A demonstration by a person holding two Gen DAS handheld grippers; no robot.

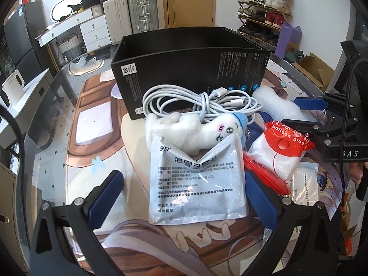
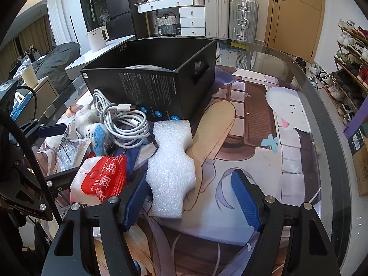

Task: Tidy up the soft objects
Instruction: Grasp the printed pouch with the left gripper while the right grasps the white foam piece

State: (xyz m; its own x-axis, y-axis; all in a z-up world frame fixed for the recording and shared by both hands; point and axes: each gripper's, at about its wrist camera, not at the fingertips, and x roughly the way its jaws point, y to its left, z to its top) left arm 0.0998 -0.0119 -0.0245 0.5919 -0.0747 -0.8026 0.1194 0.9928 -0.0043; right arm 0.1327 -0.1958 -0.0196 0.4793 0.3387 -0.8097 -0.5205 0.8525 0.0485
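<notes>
An open black box (image 1: 191,69) (image 2: 149,80) stands at the back of the mat. In front of it lie a coiled white cable (image 1: 202,103) (image 2: 124,119), a white plush toy (image 1: 195,131) (image 2: 92,124), a silver medicine pouch (image 1: 197,184) (image 2: 71,149), a red-and-white balloon glue packet (image 1: 278,151) (image 2: 103,179) and a white foam piece (image 1: 280,105) (image 2: 170,168). My left gripper (image 1: 184,174) (image 2: 55,154) is open astride the pouch, its pads clear of it. My right gripper (image 2: 191,184) (image 1: 303,112) is open around the foam. The foam rests against the left finger, apart from the right one.
A printed cartoon mat (image 2: 264,138) covers the glass table, whose curved edge (image 2: 322,115) runs along the right. Beyond the table stand suitcases (image 1: 131,16), a white dresser (image 2: 184,13), a shoe rack (image 1: 264,11) and a white kettle (image 2: 97,36).
</notes>
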